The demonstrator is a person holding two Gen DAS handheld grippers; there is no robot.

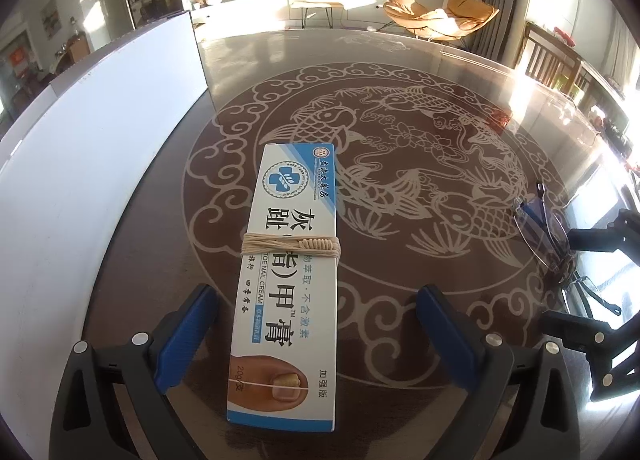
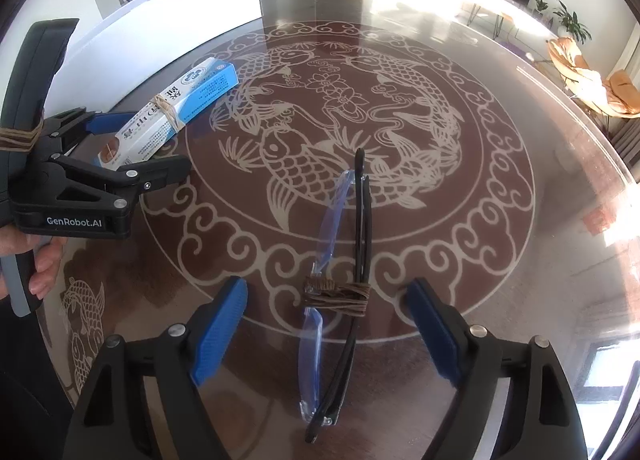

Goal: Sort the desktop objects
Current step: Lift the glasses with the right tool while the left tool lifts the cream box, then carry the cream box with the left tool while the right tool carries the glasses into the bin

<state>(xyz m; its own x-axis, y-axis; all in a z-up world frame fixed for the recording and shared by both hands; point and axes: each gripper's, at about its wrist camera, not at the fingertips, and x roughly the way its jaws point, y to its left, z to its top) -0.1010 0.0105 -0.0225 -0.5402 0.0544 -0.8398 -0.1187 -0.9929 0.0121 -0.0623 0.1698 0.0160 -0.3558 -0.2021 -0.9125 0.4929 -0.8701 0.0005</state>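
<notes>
On the glass table [image 1: 400, 60]: nothing is being shown as sorted yet.
Cream box [image 1: 286, 280]: being straddled, untouched, by the left gripper [image 1: 316, 336], fingers apart.
Glasses [image 2: 340, 300]: being straddled by the right gripper [image 2: 326, 336], fingers apart, unclamped.
Remaining: both items are judged unplaced.

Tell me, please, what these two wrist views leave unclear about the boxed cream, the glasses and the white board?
- Cream box, left wrist view: only its top face shows. In the right wrist view the left gripper covers its near end.
- Folded glasses, left wrist view: small at the right edge, glare-washed, partly behind the right gripper.
- White board: cut off by the left edge in both views, so its extent is unknown.
- Small print on the box: unreadable.
</notes>
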